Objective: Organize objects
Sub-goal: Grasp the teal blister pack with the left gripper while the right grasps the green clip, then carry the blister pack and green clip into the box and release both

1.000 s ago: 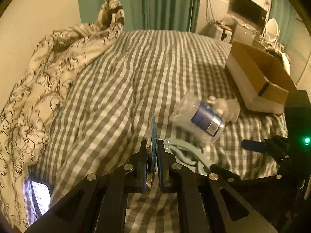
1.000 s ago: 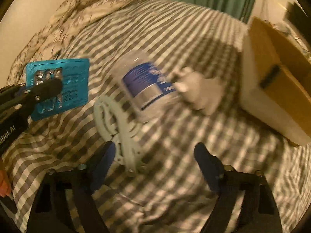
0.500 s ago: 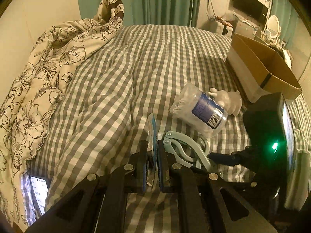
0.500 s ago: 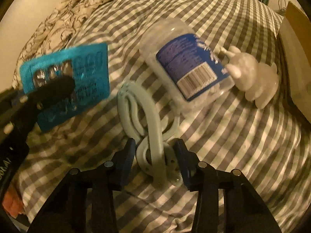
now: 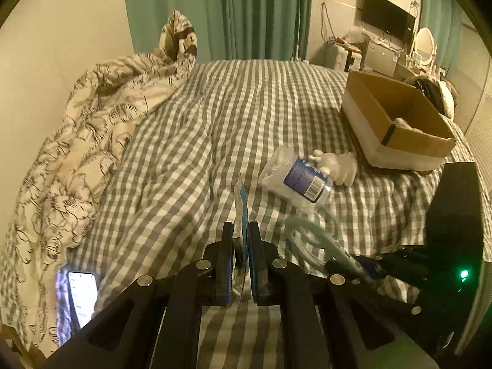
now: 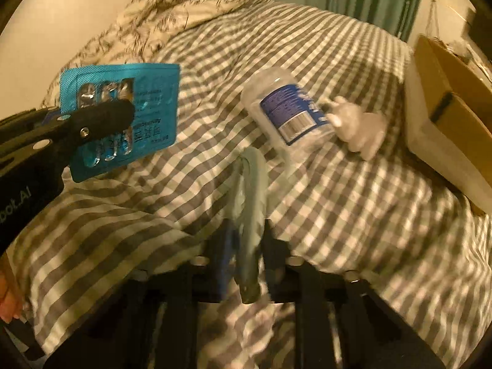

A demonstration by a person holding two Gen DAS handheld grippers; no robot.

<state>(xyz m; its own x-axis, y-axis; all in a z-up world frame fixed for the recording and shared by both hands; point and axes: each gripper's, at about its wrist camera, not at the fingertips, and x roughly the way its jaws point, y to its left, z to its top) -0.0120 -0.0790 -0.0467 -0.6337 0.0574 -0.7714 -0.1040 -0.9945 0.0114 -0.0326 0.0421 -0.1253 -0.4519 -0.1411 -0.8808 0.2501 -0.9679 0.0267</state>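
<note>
The left gripper (image 5: 241,240) is clamping its two black fingers on a flat teal blister pack of pills (image 6: 121,117), which is standing on edge between the pads and sticking out forward, seen edge-on in the left wrist view and broadside at the left of the right wrist view, lifted clear of the grey-and-white checked bedspread (image 5: 190,153). The right gripper (image 6: 246,246) is closing its fingers around a pale green plastic clip-like tool (image 6: 250,196), whose near end is sitting between the blue-padded fingers while its looped far end is pointing away over the bedspread; the view is blurred, so whether it is touching the cloth cannot be told. Both grippers are reaching forward low over the bed, the right one lying just right of the left. Beyond the tool a clear plastic bottle with a blue label (image 6: 287,110) is lying on its side, touching a small white figurine (image 6: 358,126). Further right an open cardboard box (image 5: 399,123) is resting on the bed. A lit phone (image 5: 81,295) is lying near left, beside a crumpled floral duvet (image 5: 92,129).
</note>
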